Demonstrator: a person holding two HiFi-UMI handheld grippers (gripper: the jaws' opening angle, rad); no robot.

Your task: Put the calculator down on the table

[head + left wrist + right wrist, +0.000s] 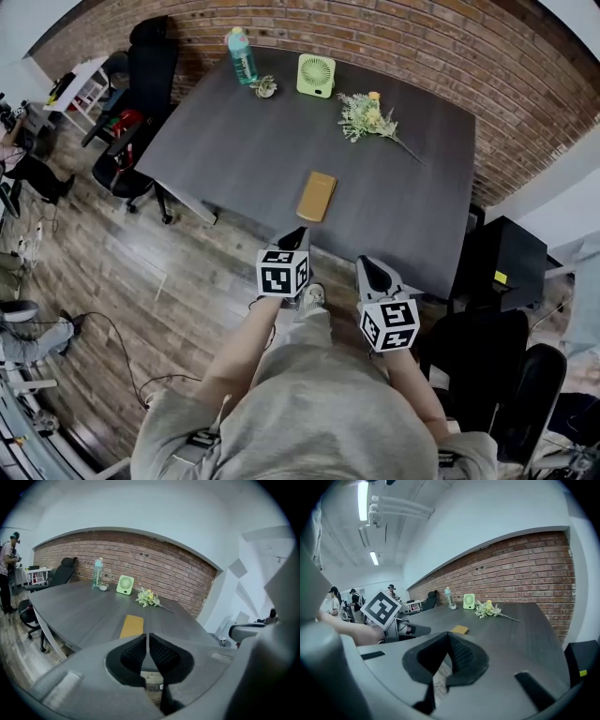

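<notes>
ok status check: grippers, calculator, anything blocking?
Left gripper shut, empty. Right gripper shut, empty. Calculator flat on table near its front edge, clear of both grippers. Nothing in the way.

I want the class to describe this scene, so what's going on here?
A person stands at the near edge of a dark table with a gripper in each hand. The yellow calculator already lies flat on the table, with nothing touching it. The left gripper and the right gripper are both shut and empty, at the table's near edge, short of the calculator. A water bottle, a small green fan and a bunch of flowers sit at the far side.
</notes>
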